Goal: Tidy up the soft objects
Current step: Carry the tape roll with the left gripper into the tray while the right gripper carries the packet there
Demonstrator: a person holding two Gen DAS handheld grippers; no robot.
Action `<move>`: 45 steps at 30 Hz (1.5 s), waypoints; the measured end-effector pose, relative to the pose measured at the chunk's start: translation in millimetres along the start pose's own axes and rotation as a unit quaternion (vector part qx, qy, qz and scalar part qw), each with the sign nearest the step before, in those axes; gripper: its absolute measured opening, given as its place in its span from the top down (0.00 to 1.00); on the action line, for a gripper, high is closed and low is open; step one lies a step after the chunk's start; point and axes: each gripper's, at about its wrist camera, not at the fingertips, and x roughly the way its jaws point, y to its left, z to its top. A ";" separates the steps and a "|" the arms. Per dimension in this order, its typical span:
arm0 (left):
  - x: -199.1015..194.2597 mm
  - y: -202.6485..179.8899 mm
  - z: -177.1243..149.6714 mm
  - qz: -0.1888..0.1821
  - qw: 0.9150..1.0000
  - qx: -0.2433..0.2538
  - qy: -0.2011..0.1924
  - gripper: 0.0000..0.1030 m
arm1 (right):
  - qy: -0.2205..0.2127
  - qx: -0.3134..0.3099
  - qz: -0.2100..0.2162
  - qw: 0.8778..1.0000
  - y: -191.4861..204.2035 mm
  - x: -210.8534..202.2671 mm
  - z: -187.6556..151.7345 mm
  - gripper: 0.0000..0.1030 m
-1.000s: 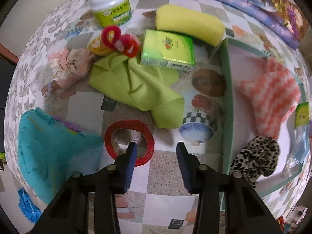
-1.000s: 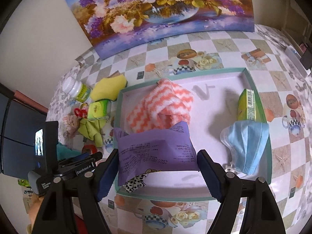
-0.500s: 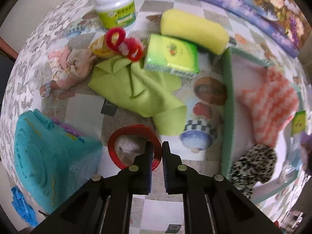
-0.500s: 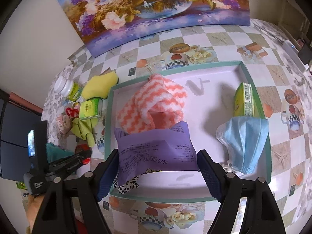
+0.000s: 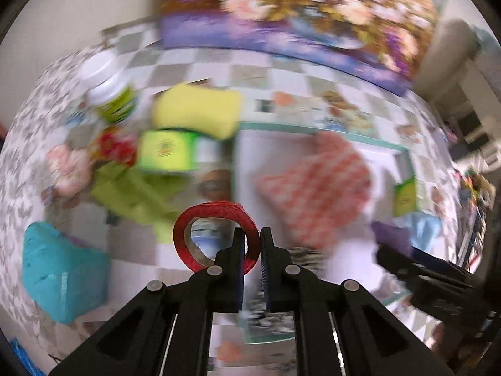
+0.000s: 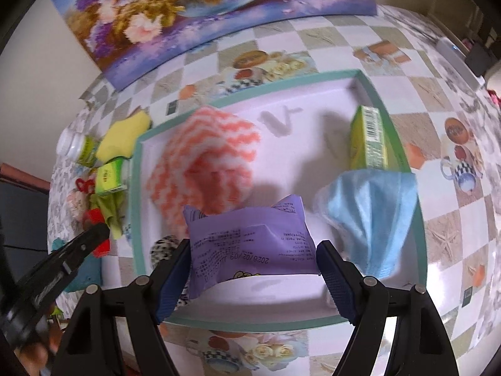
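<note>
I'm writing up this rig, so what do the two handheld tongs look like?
Both tongs, left and right, are matte black plastic with angular open-frame arms and silver pivot pins. The fingers carry dark blue ribbed pads. White lettering on the left one's body is too blurred to read.

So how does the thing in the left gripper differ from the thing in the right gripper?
The left gripper pinches a red tape ring: rigid, round, hollow. The right gripper holds a purple packet: flat, soft, printed, and wider, so the fingers stand far apart. Both are held clear of the tray.
</note>
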 end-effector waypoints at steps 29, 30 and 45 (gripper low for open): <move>9.9 -42.9 11.4 -0.076 0.997 -0.015 0.016 0.52 | -0.013 0.024 -0.021 0.999 -22.3 -14.0 4.3 0.21; 10.1 -39.1 12.2 -0.070 0.997 -0.019 0.016 0.42 | -0.014 0.022 -0.021 0.999 -20.4 -14.2 4.2 0.21; 18.0 29.1 17.7 0.046 0.995 -0.089 -0.006 0.14 | -0.006 -0.026 -0.041 0.999 11.8 0.8 0.1 0.00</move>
